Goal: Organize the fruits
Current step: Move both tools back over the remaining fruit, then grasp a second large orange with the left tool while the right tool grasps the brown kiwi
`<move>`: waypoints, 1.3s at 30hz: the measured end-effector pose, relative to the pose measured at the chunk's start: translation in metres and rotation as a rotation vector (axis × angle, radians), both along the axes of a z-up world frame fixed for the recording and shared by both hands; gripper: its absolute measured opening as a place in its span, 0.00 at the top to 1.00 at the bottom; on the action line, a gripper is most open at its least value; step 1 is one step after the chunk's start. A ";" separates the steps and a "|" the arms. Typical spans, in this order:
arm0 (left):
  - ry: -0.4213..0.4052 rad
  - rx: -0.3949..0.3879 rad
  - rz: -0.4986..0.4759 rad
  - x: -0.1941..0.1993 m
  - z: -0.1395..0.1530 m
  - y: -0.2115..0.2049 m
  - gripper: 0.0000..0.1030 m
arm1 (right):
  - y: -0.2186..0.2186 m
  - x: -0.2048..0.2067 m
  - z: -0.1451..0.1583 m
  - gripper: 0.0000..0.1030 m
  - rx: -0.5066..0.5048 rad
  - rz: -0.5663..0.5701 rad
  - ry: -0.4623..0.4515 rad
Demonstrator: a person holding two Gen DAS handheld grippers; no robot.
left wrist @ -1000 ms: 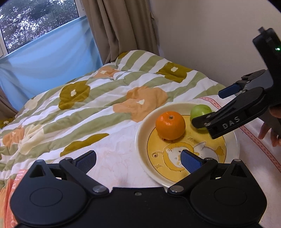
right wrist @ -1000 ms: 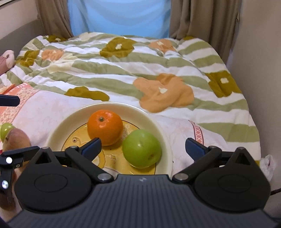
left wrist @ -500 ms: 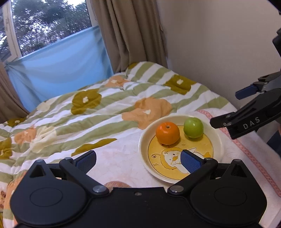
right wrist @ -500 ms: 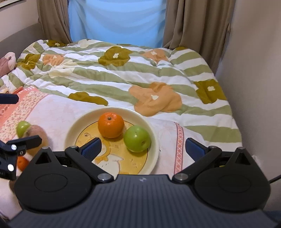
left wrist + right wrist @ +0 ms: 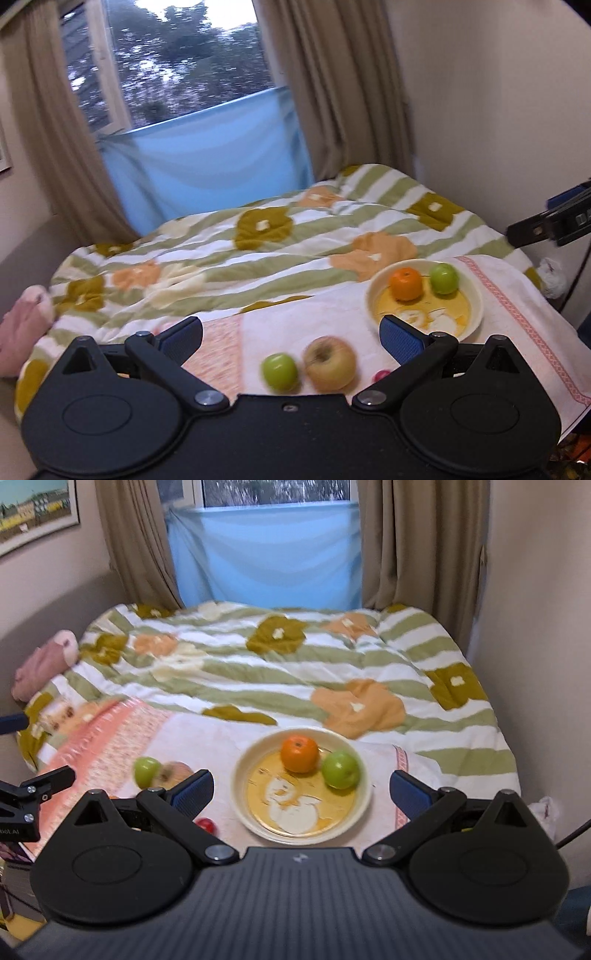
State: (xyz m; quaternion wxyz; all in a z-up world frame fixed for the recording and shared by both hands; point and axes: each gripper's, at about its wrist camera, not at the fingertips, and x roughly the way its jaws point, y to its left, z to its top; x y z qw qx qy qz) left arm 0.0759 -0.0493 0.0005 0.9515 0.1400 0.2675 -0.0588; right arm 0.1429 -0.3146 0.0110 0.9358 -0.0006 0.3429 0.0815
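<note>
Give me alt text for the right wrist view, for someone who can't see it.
A yellow plate on a bed holds an orange and a green apple. Left of it, off the plate, lie a second green apple, a yellowish apple and something small and red. The right gripper hangs open, empty.

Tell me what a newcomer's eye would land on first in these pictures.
Probably the yellow plate on the towel, holding an orange and a green apple side by side. Next, the loose fruit left of it: a small green apple beside a larger yellowish apple. Both grippers, left gripper and right gripper, hang open and empty above the flowered quilt.
</note>
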 end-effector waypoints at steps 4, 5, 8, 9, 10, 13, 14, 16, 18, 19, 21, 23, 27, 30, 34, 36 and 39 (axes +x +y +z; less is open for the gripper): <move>-0.010 -0.007 0.029 -0.018 0.011 0.029 0.00 | 0.013 -0.019 0.009 0.00 0.052 0.010 -0.010; -0.004 -0.009 0.026 -0.021 0.012 0.037 0.00 | 0.017 -0.024 0.010 0.00 0.056 0.011 -0.013; 0.025 -0.011 -0.006 -0.025 0.008 0.058 0.00 | 0.036 -0.037 0.009 0.00 0.055 0.008 -0.017; 0.035 -0.010 -0.019 -0.025 0.005 0.062 0.00 | 0.042 -0.041 0.008 0.00 0.057 0.007 -0.016; 0.048 -0.008 -0.036 -0.025 0.002 0.067 0.00 | 0.050 -0.046 0.006 0.00 0.056 0.002 -0.017; 0.092 -0.008 -0.079 -0.018 -0.012 0.077 0.00 | 0.074 -0.054 -0.002 0.00 0.053 -0.006 -0.004; 0.098 -0.011 -0.098 -0.016 -0.017 0.082 0.00 | 0.082 -0.056 -0.005 0.00 0.056 -0.007 -0.002; 0.115 -0.011 -0.135 -0.009 -0.028 0.089 0.00 | 0.099 -0.058 -0.014 0.00 0.065 -0.002 0.006; 0.136 -0.015 -0.174 -0.004 -0.040 0.097 0.00 | 0.114 -0.058 -0.023 0.00 0.065 0.006 0.014; 0.145 -0.017 -0.193 0.000 -0.045 0.100 0.00 | 0.121 -0.059 -0.029 0.00 0.061 0.009 0.015; 0.161 -0.018 -0.226 0.009 -0.056 0.105 0.01 | 0.133 -0.060 -0.039 0.00 0.060 0.014 0.007; 0.179 -0.015 -0.264 0.017 -0.067 0.109 0.01 | 0.145 -0.061 -0.053 0.00 0.061 0.013 0.015; 0.204 -0.016 -0.326 0.036 -0.092 0.116 0.04 | 0.168 -0.058 -0.083 0.00 0.026 0.027 0.021; 0.225 -0.011 -0.374 0.047 -0.112 0.115 0.06 | 0.184 -0.055 -0.106 0.00 -0.021 0.050 0.042; 0.280 -0.008 -0.425 0.061 -0.139 0.113 0.11 | 0.201 -0.050 -0.139 0.00 -0.050 0.054 0.088; 0.294 -0.001 -0.444 0.067 -0.148 0.109 0.11 | 0.207 -0.046 -0.154 0.00 -0.051 0.060 0.103; 0.304 0.030 -0.472 0.073 -0.161 0.102 0.12 | 0.214 -0.041 -0.170 0.00 -0.054 0.060 0.120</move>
